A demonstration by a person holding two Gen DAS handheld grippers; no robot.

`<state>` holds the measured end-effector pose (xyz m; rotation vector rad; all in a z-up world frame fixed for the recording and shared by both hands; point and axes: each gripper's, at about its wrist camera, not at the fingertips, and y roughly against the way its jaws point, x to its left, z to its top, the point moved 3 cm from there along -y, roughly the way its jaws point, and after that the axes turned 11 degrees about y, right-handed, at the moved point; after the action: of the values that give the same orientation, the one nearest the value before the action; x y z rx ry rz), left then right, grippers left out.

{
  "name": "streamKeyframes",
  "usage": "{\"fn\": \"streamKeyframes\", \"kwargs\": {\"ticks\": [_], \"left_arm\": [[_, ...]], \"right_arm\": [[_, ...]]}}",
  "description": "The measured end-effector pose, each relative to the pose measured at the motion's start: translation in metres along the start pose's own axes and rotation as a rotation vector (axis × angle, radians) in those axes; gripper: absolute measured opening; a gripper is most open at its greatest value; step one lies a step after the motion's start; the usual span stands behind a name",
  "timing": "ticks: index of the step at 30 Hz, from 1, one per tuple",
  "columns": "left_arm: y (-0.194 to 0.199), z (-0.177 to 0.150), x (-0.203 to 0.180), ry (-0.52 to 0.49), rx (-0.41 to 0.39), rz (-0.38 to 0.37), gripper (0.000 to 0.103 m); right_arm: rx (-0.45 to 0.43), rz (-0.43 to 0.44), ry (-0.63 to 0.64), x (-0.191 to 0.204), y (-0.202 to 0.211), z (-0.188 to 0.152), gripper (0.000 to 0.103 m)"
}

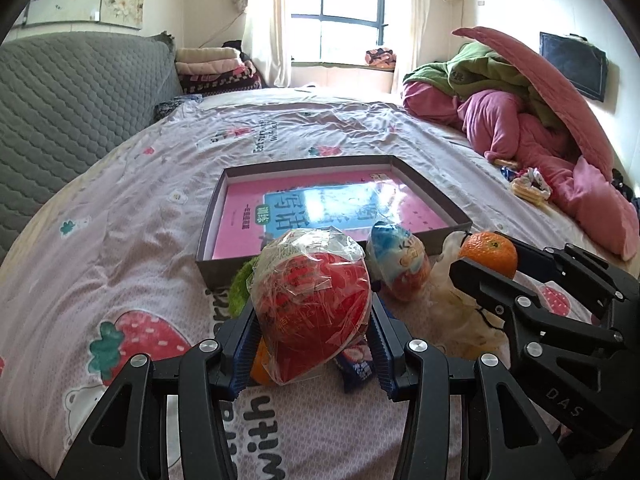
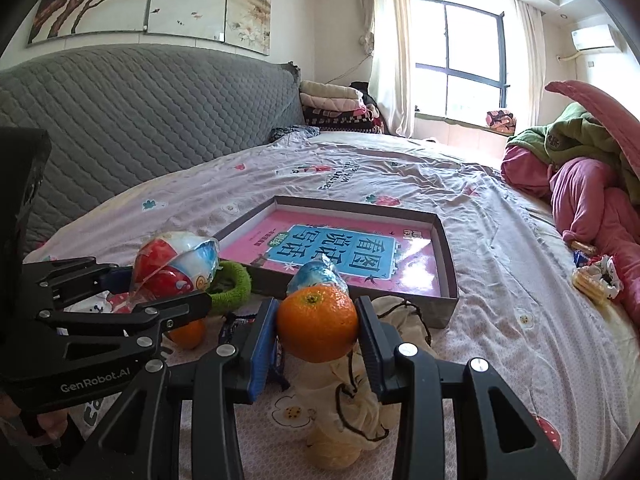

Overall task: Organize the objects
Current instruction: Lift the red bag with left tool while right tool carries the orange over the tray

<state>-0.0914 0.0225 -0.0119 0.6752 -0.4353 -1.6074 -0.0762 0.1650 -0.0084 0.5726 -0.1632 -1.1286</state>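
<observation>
Two grippers, each clamped on something, both raised above the strawberry-print bedsheet (image 1: 120,240) just in front of the shallow grey box (image 1: 332,208). Left gripper (image 1: 312,344) clenched on a red egg-shaped packet (image 1: 312,296): glossy red body with pale lettering, white at the top, wrapped in crinkled clear film that catches the window light, pinched between the blue-padded fingers (image 1: 244,360) low on its sides. Seen from the right wrist camera, same packet (image 2: 172,264) showing red, white and blue panels under the film. Right gripper (image 2: 316,332) closed on an orange (image 2: 316,322): round, bright, dimpled skin, small green stem scar facing up, squeezed at its widest part between both pads. Just behind the orange, a blue-and-white wrapped egg (image 1: 400,256) with an orange lower half, close to the box's near wall. Under the grippers on the sheet, a cream drawstring pouch (image 2: 348,408) with a dark cord, a second orange (image 2: 188,330) partly hidden, a blue snack wrapper (image 1: 356,368) and a fuzzy green ring (image 2: 232,284) touching the box's near edge. Inside the box, a pink book (image 2: 344,252) with a blue title panel lying flat. Further off to the right, a heap of pink and green bedding (image 1: 520,112).
</observation>
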Motion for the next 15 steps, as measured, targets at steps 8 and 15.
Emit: {"fn": "streamKeyframes", "kwargs": {"ticks": [8,15], "left_arm": [[-0.011,0.012,0.002,0.013,-0.014,0.012,0.051],[-0.018,0.019,0.005,0.022,-0.018,0.017,0.051]], "right_arm": [[-0.012,0.001,0.004,-0.006,-0.005,0.006,0.040],[-0.027,-0.006,-0.001,-0.015,-0.011,0.012,0.040]]}}
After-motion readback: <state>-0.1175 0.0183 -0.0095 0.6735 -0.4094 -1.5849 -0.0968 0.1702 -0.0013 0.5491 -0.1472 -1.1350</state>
